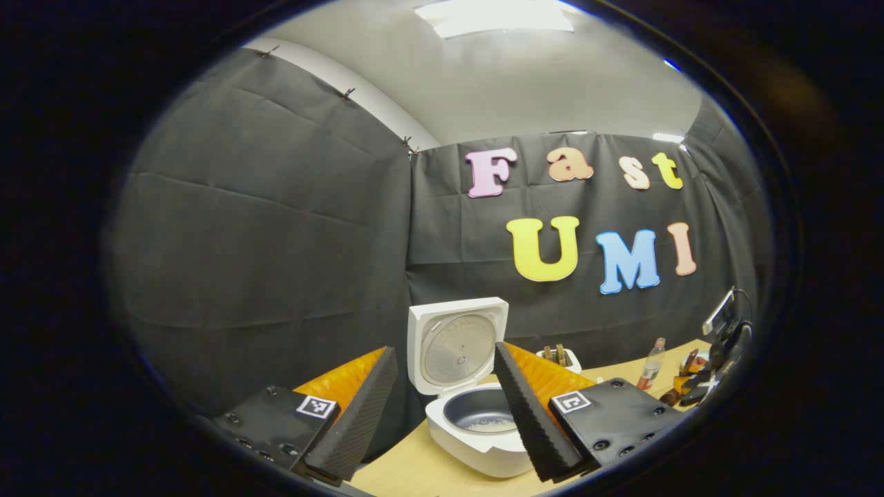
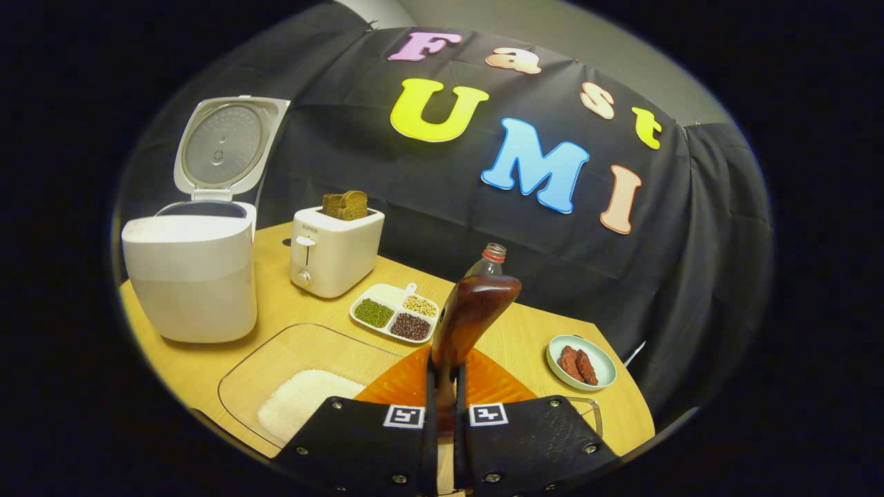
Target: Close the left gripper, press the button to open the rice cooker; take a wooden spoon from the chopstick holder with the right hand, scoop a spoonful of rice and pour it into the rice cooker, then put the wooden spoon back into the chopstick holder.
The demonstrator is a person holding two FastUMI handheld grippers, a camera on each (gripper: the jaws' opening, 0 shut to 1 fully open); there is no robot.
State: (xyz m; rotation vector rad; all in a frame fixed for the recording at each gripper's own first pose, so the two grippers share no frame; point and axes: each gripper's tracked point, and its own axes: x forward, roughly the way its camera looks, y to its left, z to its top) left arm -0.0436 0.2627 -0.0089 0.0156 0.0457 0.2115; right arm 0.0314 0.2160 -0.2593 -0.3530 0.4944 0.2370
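Note:
The white rice cooker (image 1: 483,442) stands open in the left gripper view, its lid (image 1: 457,345) upright and the dark inner pot (image 1: 480,413) showing. My left gripper (image 1: 445,355) hovers just in front of it, open and holding nothing. In the right gripper view my right gripper (image 2: 442,386) is shut on the handle of the wooden spoon (image 2: 476,310), which sticks up with its broad end on top. Whether rice lies in the spoon I cannot tell. White rice (image 2: 304,400) lies in a glass tray (image 2: 276,359) just left of the fingers. The rice cooker (image 2: 190,276) stands far left, lid (image 2: 221,145) up.
A white toaster (image 2: 335,252) with bread stands behind the tray. A divided dish of beans (image 2: 395,314), a bottle (image 2: 492,257) and a small plate of reddish pieces (image 2: 580,364) are nearby. The table edge (image 2: 642,414) runs at the right, black cloth behind.

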